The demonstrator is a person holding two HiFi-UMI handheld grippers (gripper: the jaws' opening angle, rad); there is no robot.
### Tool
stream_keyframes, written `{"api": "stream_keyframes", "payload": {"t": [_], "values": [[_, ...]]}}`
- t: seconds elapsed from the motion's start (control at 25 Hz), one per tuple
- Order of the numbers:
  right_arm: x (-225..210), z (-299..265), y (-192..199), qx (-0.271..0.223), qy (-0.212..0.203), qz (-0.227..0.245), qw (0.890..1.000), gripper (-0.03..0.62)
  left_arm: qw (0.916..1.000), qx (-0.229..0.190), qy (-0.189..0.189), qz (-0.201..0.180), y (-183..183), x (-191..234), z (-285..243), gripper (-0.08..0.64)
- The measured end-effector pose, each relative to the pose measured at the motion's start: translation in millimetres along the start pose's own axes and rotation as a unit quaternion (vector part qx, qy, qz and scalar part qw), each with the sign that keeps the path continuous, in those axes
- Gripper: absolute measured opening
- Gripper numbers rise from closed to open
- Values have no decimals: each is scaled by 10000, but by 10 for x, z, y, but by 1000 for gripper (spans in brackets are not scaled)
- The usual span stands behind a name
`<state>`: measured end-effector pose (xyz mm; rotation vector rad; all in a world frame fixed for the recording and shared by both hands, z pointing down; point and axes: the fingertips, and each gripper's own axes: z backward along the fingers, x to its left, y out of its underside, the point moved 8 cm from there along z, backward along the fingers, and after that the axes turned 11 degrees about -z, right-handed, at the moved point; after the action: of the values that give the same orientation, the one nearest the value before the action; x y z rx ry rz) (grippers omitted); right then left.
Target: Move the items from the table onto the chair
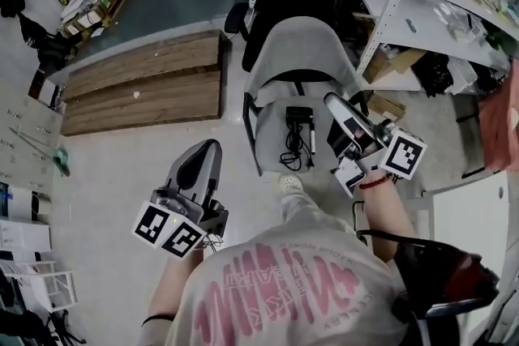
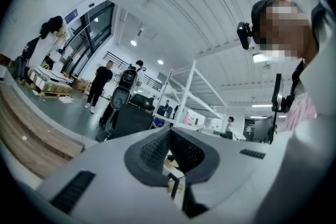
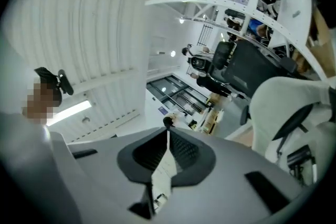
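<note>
Standing over grey chair [image 1: 300, 44], seat open to view, backrest away from the person. Pale desk corner [image 1: 478, 215] at far right, top out of view; remaining load there unknown.

Left gripper [image 1: 207, 146] low at left, well apart from the chair, pointing about level. Jaws together at the tips, nothing between them.

Right gripper [image 1: 331, 99] above the right side of the seat. Jaws together, empty, not touching anything on the seat.

Already on the seat: black power adapter [image 1: 297, 114] near the middle, its coiled cable [image 1: 290, 151] trailing toward the front edge. Slim dark stick-like piece [image 1: 313, 138] just beside it on the right; too small to identify.

Judged step: drop done, heading back to the desk for the next item.

- Lift the right gripper straight clear of the seat before swinging toward the desk; avoid dragging across the cable loops.
- Part the jaws before reaching, not at contact.
- Grip the next item by a rigid body, never by a cord.
- Set it on the bare left half of the seat, beside the adapter, not on top.
- Keep clear of the front edge; risk of the cable sliding off.
</note>
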<state>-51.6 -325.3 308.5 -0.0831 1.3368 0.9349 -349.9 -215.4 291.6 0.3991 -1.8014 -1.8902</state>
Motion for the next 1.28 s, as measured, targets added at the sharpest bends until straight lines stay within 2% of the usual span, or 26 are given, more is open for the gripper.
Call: {"api": "stream_keyframes", "payload": {"t": [0.08, 0.12, 0.2, 0.28, 0.36, 0.64, 0.84, 0.96, 1.04, 1.16, 1.28], "values": [[458, 82, 107, -93, -187, 359, 9991, 26, 9998, 57, 214, 21, 20, -169, 72, 9], [637, 133, 168, -83, -155, 654, 9977, 26, 9995, 64, 304, 63, 36, -233, 107, 9], [898, 255, 292, -17, 104, 1380, 9904, 28, 9988, 43, 450, 164, 51, -319, 171, 9], [1068, 398, 381, -80, 463, 2093, 9767, 18, 9979, 4, 610, 203, 40, -391, 212, 9], [1174, 529, 439, -93, 698, 2493, 9659, 15, 9968, 6, 779, 186, 39, -478, 249, 9], [1401, 777, 568, -94, 1003, 2871, 9526, 15, 9949, 10, 1009, 34, -6, -651, 414, 9], [1465, 915, 643, -17, 1005, 2849, 9533, 15, 9960, 198, 856, -126, -12, -774, 488, 9], [1483, 1023, 684, 63, 998, 2907, 9516, 15, 9952, 137, 956, -156, -13, -880, 540, 9], [1515, 1124, 695, 99, 1058, 3040, 9467, 15, 9935, 75, 1106, -269, -24, -978, 553, 9], [1549, 1363, 633, -70, 1294, 3147, 9403, 17, 9848, 33, 1625, -608, -16, -1236, 491, 9], [1526, 1723, 557, -406, 1669, 3090, 9354, 15, 9682, 60, 2263, -1069, 55, -1531, 409, 9]]}}
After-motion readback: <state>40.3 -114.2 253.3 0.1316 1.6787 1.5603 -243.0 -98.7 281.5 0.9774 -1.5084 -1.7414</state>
